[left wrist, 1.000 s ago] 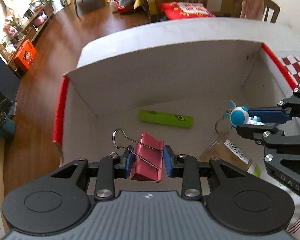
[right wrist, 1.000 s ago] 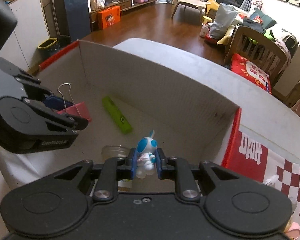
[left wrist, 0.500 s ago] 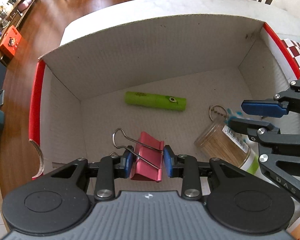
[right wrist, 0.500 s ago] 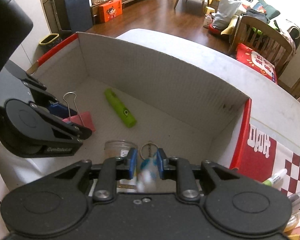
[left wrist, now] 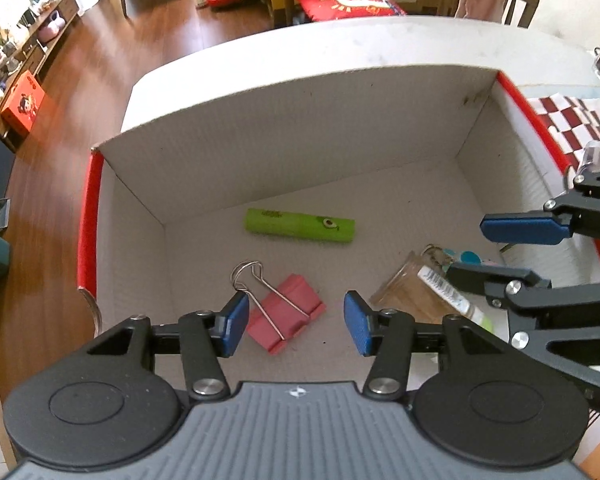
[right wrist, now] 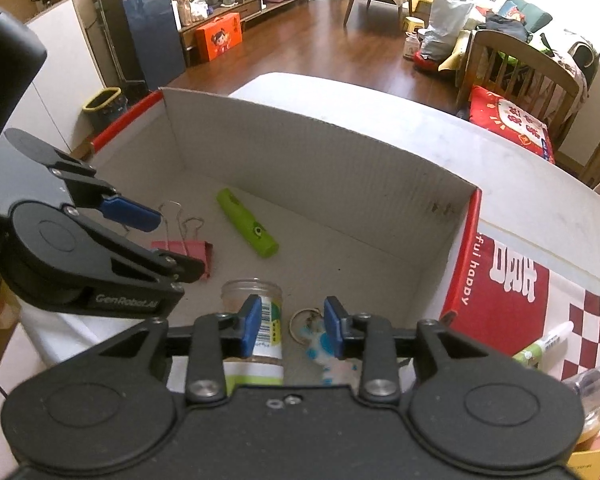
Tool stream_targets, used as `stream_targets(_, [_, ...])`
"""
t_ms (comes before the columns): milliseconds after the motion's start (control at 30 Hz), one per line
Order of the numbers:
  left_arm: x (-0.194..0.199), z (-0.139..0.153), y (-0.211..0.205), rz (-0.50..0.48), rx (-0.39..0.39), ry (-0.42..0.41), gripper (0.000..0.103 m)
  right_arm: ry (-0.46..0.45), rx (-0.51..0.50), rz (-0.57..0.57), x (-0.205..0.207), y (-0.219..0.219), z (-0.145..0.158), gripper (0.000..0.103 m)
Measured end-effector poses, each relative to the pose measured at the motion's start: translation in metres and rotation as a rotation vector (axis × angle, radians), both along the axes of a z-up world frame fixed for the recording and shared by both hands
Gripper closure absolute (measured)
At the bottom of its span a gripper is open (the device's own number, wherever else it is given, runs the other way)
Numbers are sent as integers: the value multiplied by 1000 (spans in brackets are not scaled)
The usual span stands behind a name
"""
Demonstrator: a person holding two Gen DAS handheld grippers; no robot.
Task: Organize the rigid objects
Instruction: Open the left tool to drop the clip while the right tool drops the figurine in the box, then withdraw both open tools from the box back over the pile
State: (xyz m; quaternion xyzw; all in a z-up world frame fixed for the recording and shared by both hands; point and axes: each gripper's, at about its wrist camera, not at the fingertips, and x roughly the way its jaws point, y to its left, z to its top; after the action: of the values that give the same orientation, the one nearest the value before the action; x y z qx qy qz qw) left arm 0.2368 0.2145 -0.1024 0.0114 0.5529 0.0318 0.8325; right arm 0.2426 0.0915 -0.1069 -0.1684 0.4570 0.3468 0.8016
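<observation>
Now your left gripper [left wrist: 294, 322] has just spread its jaws, leaving the pink binder clip [left wrist: 286, 312] lying low-centre on the box [left wrist: 300, 136] floor; your right gripper [right wrist: 290, 328] has opened too, the keychain figure [right wrist: 320, 350] loose below it, both drops apparently made.

Orange gift box [right wrist: 219, 36] by the cabinet, red cushion [left wrist: 342, 2] beyond.

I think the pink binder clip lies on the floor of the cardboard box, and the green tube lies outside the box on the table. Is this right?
Not quite. The pink binder clip does lie on the floor of the cardboard box, but the green tube is inside the box too, nearer the back wall. The left wrist view shows it clearly.
</observation>
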Motion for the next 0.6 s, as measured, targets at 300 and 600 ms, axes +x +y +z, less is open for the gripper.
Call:
stream_targets(300, [-13, 17, -7, 18, -6, -70, 52, -13, 58, 2, -11, -15, 22, 64])
stream_targets(600, [-37, 40, -11, 33, -31, -151, 52, -29, 126, 15, -26, -37, 45, 56])
